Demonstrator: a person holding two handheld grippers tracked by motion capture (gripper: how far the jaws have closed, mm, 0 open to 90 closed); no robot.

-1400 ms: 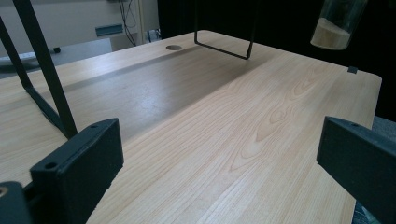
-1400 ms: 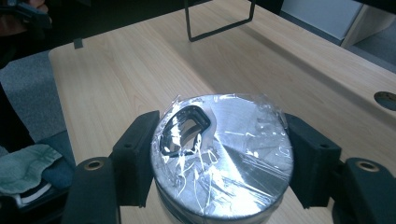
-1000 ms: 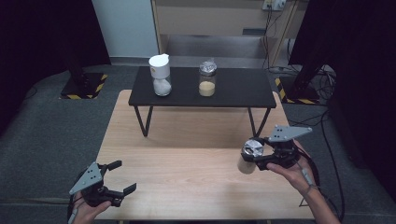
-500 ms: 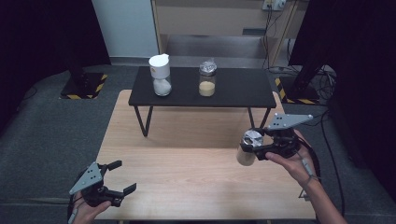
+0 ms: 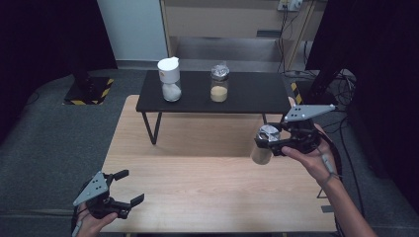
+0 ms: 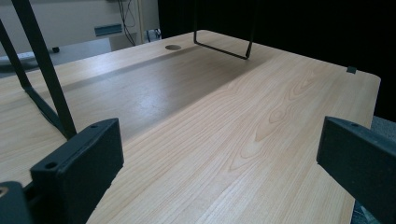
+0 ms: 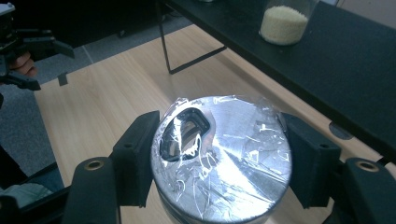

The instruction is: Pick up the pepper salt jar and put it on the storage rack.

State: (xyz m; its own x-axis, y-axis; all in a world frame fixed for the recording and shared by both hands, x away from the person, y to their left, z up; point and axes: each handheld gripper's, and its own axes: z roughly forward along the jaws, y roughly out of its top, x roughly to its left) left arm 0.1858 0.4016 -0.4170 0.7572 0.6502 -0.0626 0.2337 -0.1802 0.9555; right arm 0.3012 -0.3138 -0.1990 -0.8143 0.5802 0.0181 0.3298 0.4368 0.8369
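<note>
Looking down in the high view: right gripper (image 5: 271,143) hanging at right of centre, jaws clamping a jar (image 5: 263,146) with a shiny foil-like lid, jar tilting slightly and sitting clear above the wooden table (image 5: 197,168). Left gripper (image 5: 129,186) resting at lower left near the table's front edge, jaws standing wide apart, gripping nothing. Standing at the upper middle: a black shelf (image 5: 247,93) on thin legs, carrying a white-capped jar (image 5: 170,79) at its left and a jar of yellowish grains (image 5: 219,83) beside it, the two standing apart. Moving to the left gripper view: two black jaws rising at the lower corners, gaping wide over bare wood grain, shelf legs (image 6: 44,79) crossing the upper left. Moving to the right gripper view: jaws pressing on either side of the jar's lid (image 7: 224,154), crinkled silver with a dark oval opening left of its centre, lying in the lower middle of the frame; grain jar (image 7: 284,21) showing on the shelf at upper right; the left gripper (image 7: 32,51) showing far off at upper left, jaws spreading open.
</note>
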